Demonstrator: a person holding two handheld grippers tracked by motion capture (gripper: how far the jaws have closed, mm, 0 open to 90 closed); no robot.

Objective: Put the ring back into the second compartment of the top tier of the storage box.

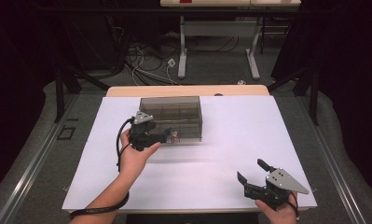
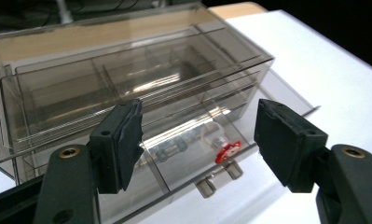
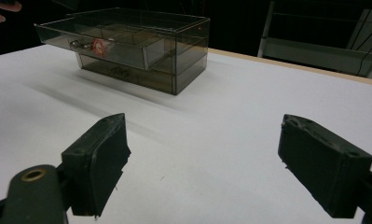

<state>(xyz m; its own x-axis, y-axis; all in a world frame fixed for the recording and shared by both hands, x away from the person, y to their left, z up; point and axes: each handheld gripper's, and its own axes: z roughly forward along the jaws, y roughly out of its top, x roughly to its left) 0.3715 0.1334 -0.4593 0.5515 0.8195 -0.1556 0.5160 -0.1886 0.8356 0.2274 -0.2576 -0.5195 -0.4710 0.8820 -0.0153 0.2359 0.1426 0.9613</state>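
Note:
A smoky clear plastic drawer box [image 1: 176, 112] [image 2: 127, 79] [image 3: 174, 51] stands at the back middle of the white table. Its upper drawer [image 3: 104, 46] [image 2: 188, 144] is pulled partly out toward the person, and a small red tag [image 2: 228, 150] [image 3: 99, 45] sits by its clear handle. My left gripper [image 1: 167, 136] [image 2: 200, 135] is just in front of that drawer. Its jaws are open, with nothing pressed between the pads. My right gripper [image 1: 250, 169] [image 3: 204, 158] rests open near the table's front right corner, far from the box.
The white table top [image 1: 221, 154] spreads wide between the box and the right gripper. A wooden edge [image 1: 188, 90] runs along the far side. Beyond it lie floor cables [image 1: 146, 65] and the legs of another table [image 1: 218, 46].

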